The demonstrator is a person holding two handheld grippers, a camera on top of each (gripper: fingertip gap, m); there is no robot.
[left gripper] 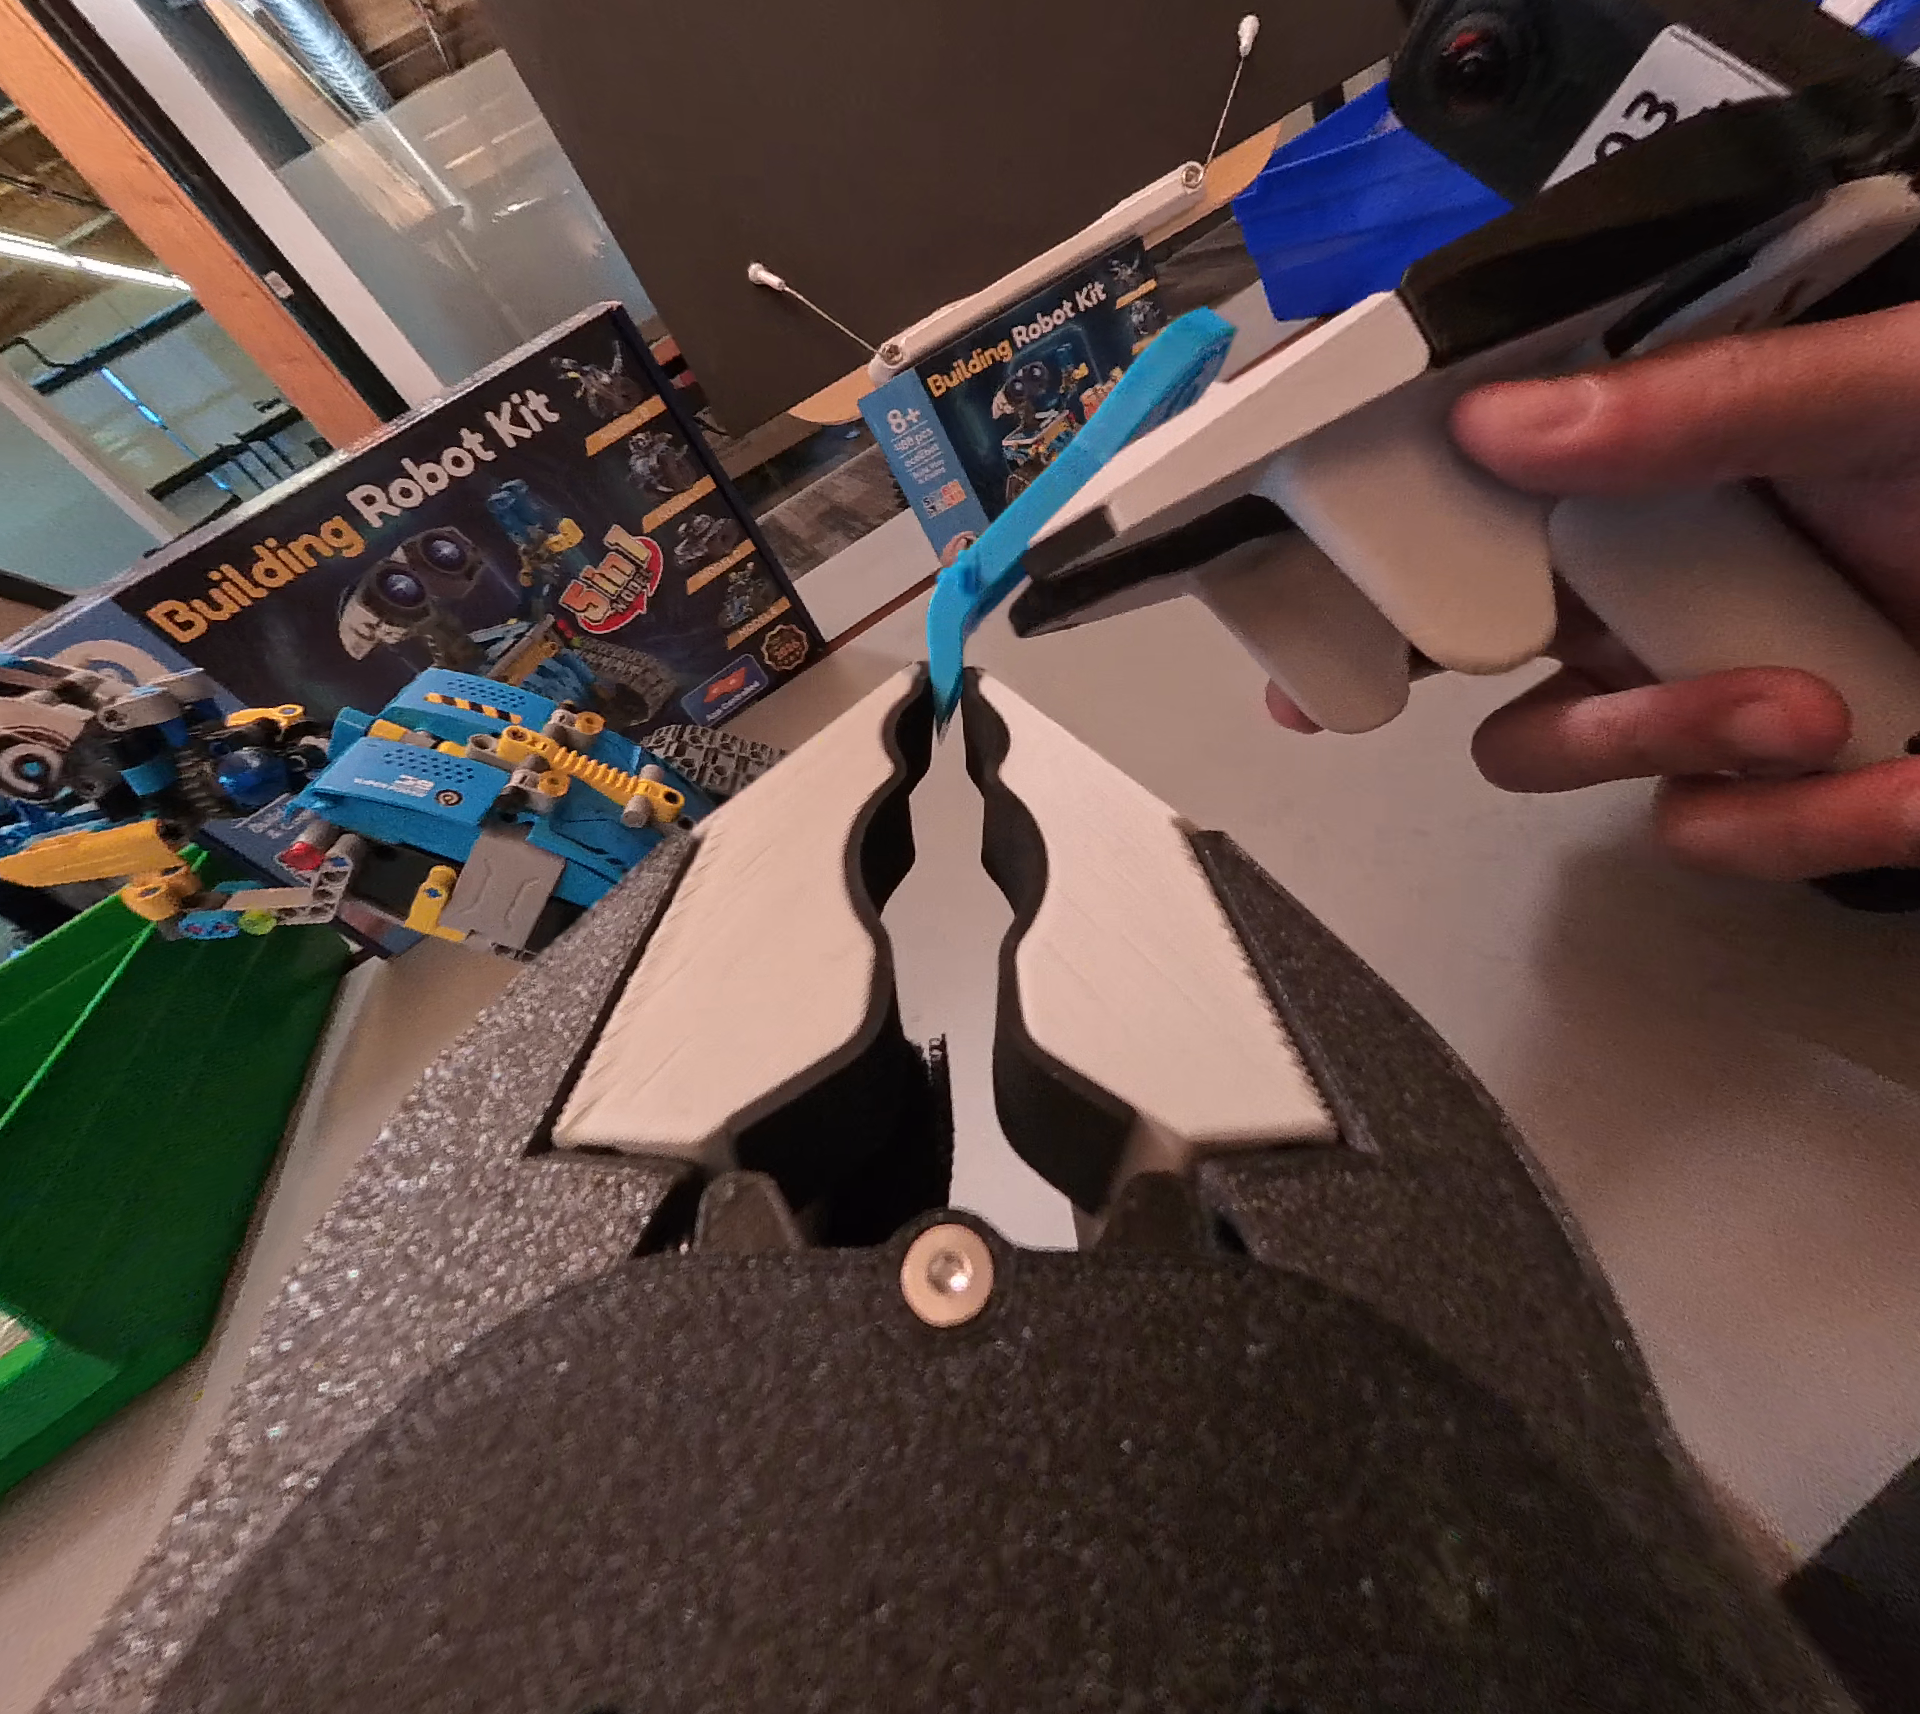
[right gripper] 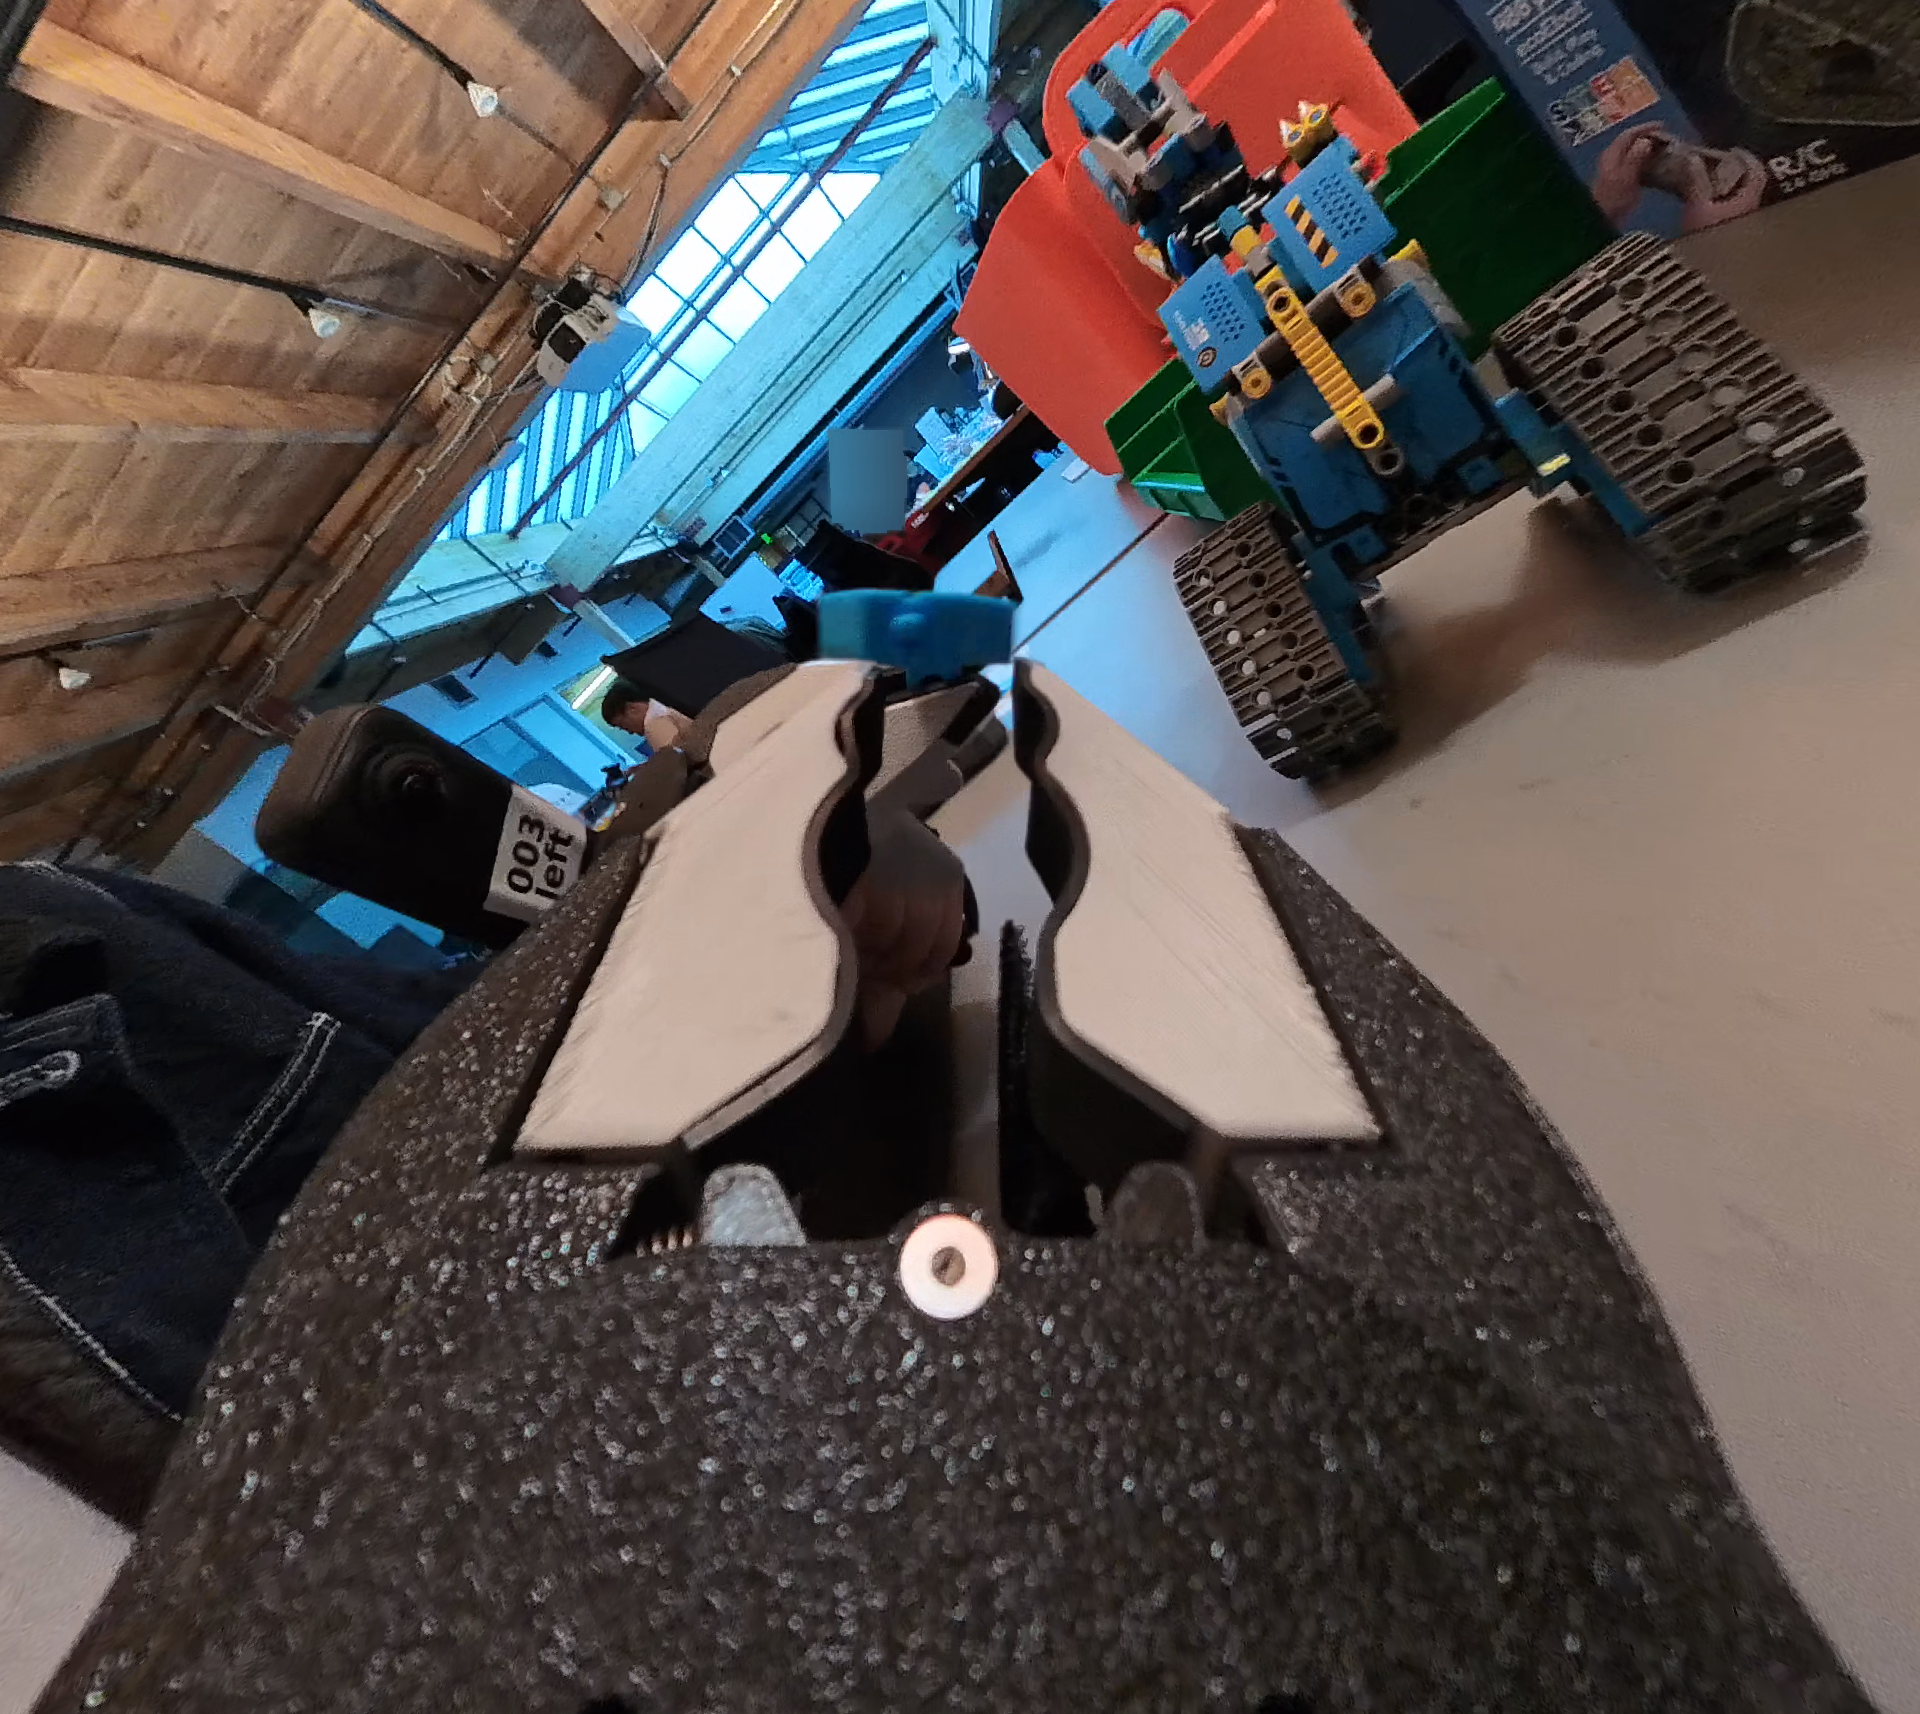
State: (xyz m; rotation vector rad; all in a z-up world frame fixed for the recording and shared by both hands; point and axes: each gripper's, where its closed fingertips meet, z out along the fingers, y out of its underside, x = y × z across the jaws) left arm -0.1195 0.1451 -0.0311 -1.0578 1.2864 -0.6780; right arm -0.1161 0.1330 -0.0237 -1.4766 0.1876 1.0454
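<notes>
A green bin (left gripper: 125,1093) sits at the far left of the pale desk (left gripper: 1455,1093), with a blue and yellow tracked brick robot (left gripper: 499,781) beside it in front of a dark kit box (left gripper: 447,511). The left gripper (left gripper: 943,698) has its jaws clamped on the lower tip of a long blue plastic piece (left gripper: 1070,490). The right gripper (right gripper: 940,677), gripped by a hand (left gripper: 1704,625), holds that piece's other end in its jaws above the desk.
</notes>
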